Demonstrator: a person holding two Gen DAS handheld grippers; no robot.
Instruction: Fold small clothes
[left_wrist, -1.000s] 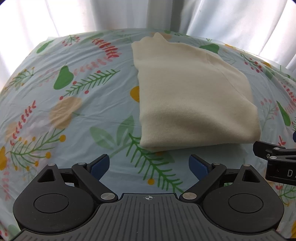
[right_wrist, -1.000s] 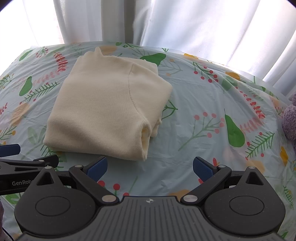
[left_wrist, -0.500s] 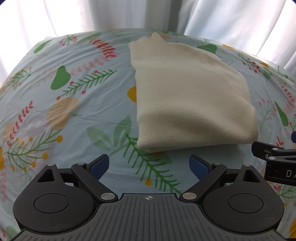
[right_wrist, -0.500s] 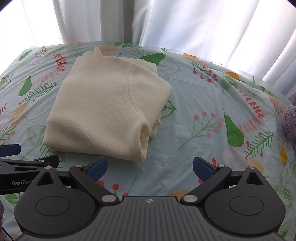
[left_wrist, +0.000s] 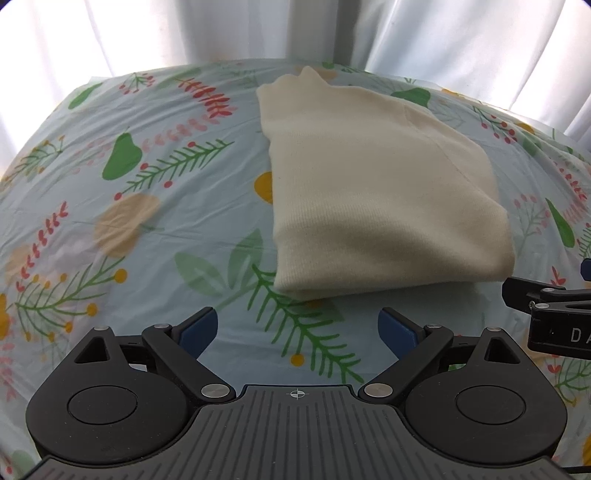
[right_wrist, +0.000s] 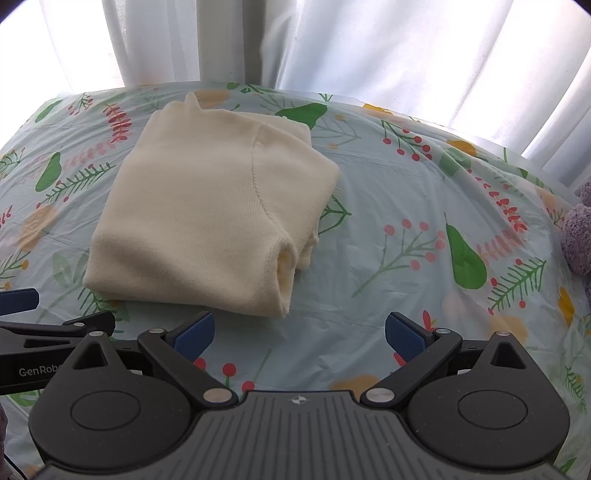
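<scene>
A cream knit sweater (left_wrist: 373, 192) lies folded into a thick rectangle on the floral tablecloth (left_wrist: 147, 206). It also shows in the right wrist view (right_wrist: 207, 214), with a rolled sleeve end at its near right corner. My left gripper (left_wrist: 297, 328) is open and empty, just in front of the sweater's near left corner. My right gripper (right_wrist: 299, 334) is open and empty, just in front of the sweater's near right corner. Neither gripper touches the cloth.
White curtains (right_wrist: 332, 48) hang behind the table's far edge. A purple plush thing (right_wrist: 578, 232) sits at the right edge of the table. The right gripper's side (left_wrist: 554, 314) shows at the right of the left wrist view.
Both grippers have drawn back a little from the sweater and stay open. The sweater has not moved.
</scene>
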